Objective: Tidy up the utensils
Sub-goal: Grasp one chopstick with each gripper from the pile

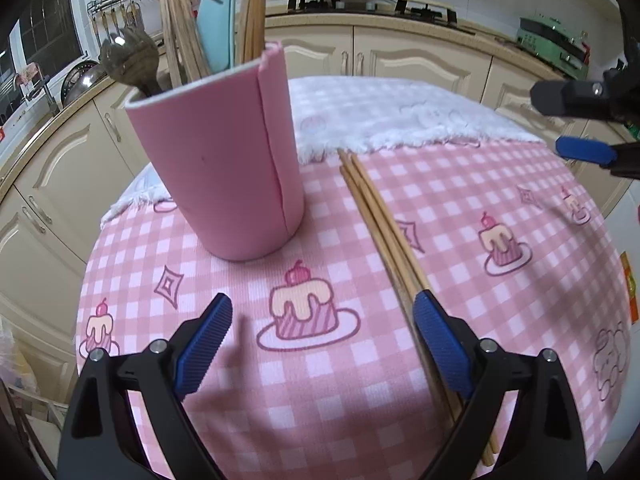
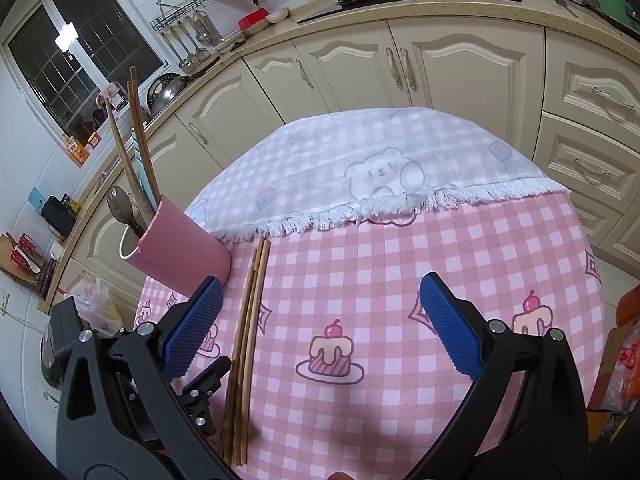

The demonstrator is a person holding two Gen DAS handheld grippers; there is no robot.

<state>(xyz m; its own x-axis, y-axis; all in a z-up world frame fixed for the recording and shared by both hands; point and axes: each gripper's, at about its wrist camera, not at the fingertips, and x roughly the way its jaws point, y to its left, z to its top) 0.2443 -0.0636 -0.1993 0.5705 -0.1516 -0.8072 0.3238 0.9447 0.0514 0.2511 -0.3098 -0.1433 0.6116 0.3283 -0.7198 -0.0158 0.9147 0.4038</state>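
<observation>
Over the pink checked counter (image 1: pixel 480 208) my left tongs (image 1: pixel 322 344) and right tongs (image 2: pixel 320 324) gape wide, holding nothing. The chopsticks (image 1: pixel 384 224) lie right of the pink holder (image 1: pixel 224 168); light, stiff, slippery, so I'd pinch them mid-length.

Left gripper (image 1: pixel 323 334): I see its jaws spread wide, nothing between the blue pads (image 1: pixel 206 344).
Right gripper (image 2: pixel 320 326): I see it wide apart too, gripping nothing.
Relation: my right gripper sits beyond the left's right finger.
</observation>
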